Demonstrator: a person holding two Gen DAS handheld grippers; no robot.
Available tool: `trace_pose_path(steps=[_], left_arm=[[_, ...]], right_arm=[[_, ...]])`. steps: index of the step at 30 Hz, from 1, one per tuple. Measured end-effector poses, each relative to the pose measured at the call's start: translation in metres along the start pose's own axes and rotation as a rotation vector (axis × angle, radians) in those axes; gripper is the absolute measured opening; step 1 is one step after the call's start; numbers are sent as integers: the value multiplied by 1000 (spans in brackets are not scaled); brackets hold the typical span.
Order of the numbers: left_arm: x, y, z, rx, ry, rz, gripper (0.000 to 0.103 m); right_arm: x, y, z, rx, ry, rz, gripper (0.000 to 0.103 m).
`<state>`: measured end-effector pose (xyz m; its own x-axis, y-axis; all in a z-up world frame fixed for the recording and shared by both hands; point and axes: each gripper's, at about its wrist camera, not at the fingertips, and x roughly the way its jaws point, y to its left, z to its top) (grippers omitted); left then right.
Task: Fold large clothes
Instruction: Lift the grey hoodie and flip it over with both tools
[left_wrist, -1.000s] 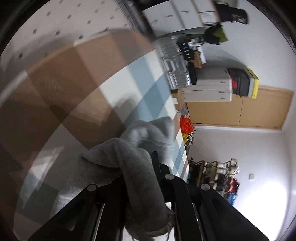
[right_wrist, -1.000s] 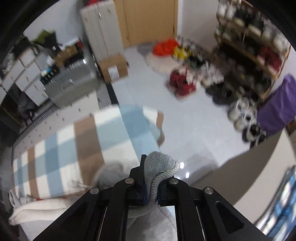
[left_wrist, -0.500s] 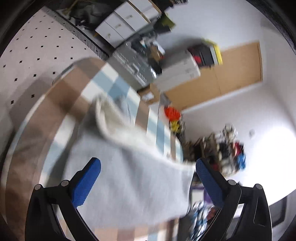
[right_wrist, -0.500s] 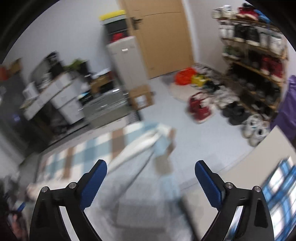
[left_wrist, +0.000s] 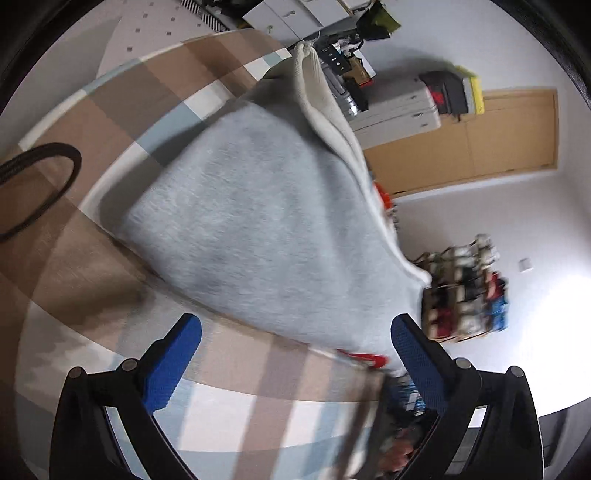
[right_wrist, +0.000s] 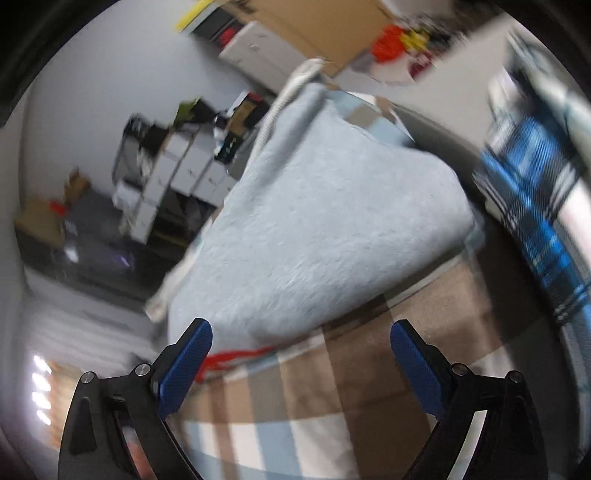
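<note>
A grey fleecy garment (left_wrist: 258, 214) lies folded on a checked brown, blue and white cloth (left_wrist: 92, 122), with a cream ribbed edge (left_wrist: 325, 107) along its far side. My left gripper (left_wrist: 295, 354) hangs open just short of the garment's near edge, nothing between its blue pads (left_wrist: 173, 362). In the right wrist view the same grey garment (right_wrist: 325, 221) lies ahead on the checked cloth (right_wrist: 351, 387). My right gripper (right_wrist: 301, 358) is open and empty near that edge. The right wrist view is blurred.
A black cable (left_wrist: 40, 184) loops over the cloth at the left. Something red (left_wrist: 365, 358) shows under the garment's near edge. Beyond stand white drawers (left_wrist: 395, 110), a wooden door (left_wrist: 480, 140) and a shoe rack (left_wrist: 465, 291). A blue plaid fabric (right_wrist: 528, 206) lies at the right.
Both grippers were shut on grey fabric a second ago; both have let go and stand wide open. The garment now lies flat on the cloth, and both hands have drawn back from it.
</note>
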<state>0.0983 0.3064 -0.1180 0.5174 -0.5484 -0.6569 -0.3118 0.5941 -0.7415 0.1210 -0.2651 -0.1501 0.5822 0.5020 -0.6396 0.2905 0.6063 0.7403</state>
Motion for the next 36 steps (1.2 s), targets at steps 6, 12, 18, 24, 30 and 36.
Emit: trace_pose_path(steps=[6,12,18,24,30,36], left_arm=[[6,21,9,-146,-52,-69,100],[22,26,19,-133,-54,-59,101],[23,29,25,-139,-143,-181,101],[35,23,27,-82,-219,-13,34],[26,24,23,-67,-259,4,11],[-9,13,3,-11,-307,9,6]], right_arm=[[21,-4,24,54,-38,-66,99],[53,6,35,49,-7,-93,99],[64,17,38,-12,-106,-185,88],[67,9,40,2,-167,-218,28],[55,39,32,-197,-182,-306,17],[42,61,19,-362,-153,-355,12]])
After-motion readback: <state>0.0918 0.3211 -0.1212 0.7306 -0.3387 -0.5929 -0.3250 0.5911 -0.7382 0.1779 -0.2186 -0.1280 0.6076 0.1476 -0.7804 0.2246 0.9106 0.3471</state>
